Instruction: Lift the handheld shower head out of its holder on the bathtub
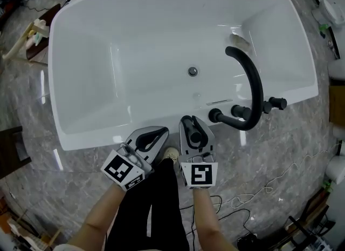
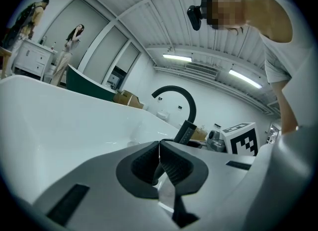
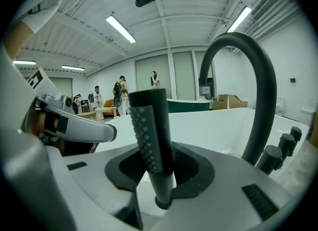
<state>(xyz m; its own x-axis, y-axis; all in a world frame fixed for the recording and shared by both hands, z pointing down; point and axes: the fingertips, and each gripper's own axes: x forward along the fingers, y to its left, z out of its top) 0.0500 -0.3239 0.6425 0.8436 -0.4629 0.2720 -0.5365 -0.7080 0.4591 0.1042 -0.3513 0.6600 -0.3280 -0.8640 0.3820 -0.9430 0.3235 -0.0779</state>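
The handheld shower head is a slim black stick with a dotted nozzle face. It stands upright at the white bathtub's near rim, left of the black arched faucet. My right gripper is shut on it, with a pad against each side. The jaws hide its foot and holder. My left gripper hovers just to the left over the rim. Its pads meet with nothing between them. The faucet also shows beyond the left jaws.
Black knobs and a short black stub flank the faucet base on the rim. The drain lies mid-tub. Loose cables trail over the grey marble floor at the lower right. People stand far off in both gripper views.
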